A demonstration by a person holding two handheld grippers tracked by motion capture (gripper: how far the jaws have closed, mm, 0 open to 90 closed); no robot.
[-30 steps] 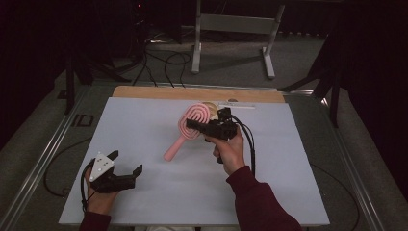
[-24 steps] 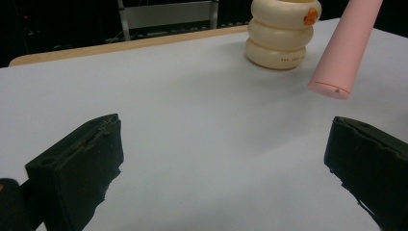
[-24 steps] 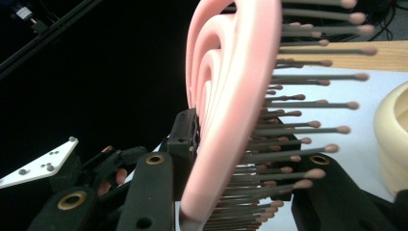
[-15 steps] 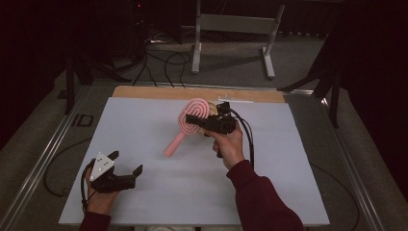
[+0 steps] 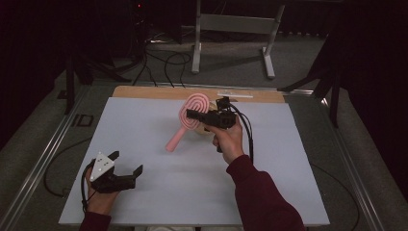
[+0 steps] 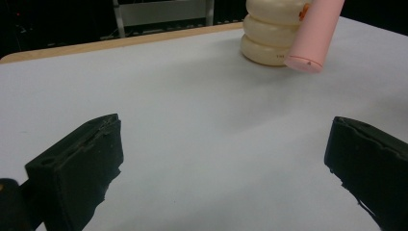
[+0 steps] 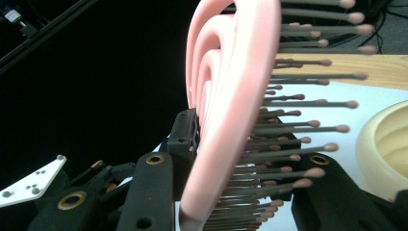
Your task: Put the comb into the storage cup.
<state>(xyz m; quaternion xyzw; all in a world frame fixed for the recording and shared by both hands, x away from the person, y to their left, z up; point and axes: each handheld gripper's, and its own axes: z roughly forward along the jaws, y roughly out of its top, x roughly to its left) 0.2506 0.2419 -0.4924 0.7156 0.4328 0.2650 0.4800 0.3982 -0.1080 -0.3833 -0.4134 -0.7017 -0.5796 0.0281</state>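
Observation:
A pink hairbrush (image 5: pixel 179 136) hangs tilted above the middle of the white table, handle pointing down to the left. My right gripper (image 5: pixel 192 114) is shut on its round head; in the right gripper view the jaws clamp the brush (image 7: pixel 226 96) across its back and bristles. Just under it stands a cream ribbed container (image 5: pixel 206 131), which also appears in the left gripper view (image 6: pixel 269 33) behind the brush's handle tip (image 6: pixel 312 38). My left gripper (image 5: pixel 127 162) rests open near the front left, nothing between its jaws (image 6: pixel 226 163).
The white sheet (image 5: pixel 192 192) covers the table, with a wooden strip (image 5: pixel 144 91) along its far edge. Metal rails run down both sides. Behind the table stand a grey frame (image 5: pixel 231 24) and floor cables.
The right gripper has carried the brush slightly up and toward the far side. The left gripper has stayed where it was.

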